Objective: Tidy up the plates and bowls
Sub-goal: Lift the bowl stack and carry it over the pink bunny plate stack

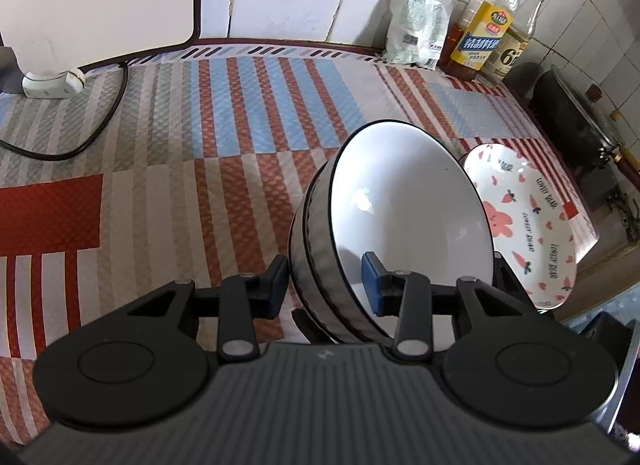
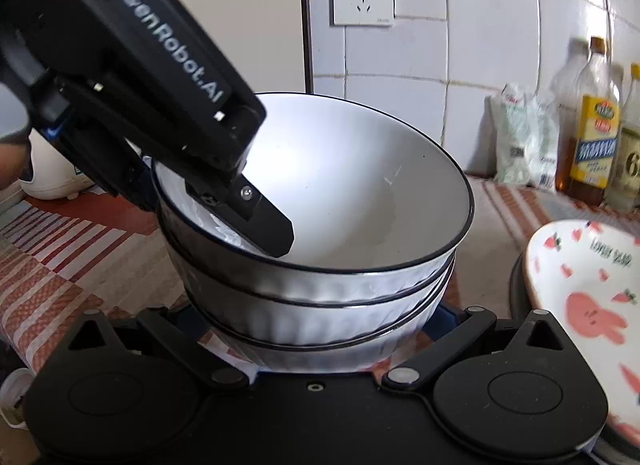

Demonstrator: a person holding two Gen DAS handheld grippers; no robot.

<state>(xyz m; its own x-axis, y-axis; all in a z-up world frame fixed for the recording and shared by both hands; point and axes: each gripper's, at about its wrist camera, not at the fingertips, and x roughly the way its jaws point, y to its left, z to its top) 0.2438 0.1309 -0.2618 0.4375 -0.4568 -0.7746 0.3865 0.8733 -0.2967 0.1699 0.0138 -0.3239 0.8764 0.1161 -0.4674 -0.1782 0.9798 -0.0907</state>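
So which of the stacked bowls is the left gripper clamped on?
The top bowl: the left gripper pinches its rim, one finger inside; the bowls nested beneath go ungripped.

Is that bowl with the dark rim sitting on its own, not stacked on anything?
No. In the right wrist view the top bowl is nested in at least two more bowls stacked beneath it.

Black left gripper (image 1: 326, 285) with blue pads, lettered "GenRobot.AI".

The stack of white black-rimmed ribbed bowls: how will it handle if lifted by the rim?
The stack of white black-rimmed ribbed bowls looks glazed, so probably slippery and breakable. Several nested bowls are likely heavy for a one-sided rim grip by the left gripper. Already tilted, they may shift apart.
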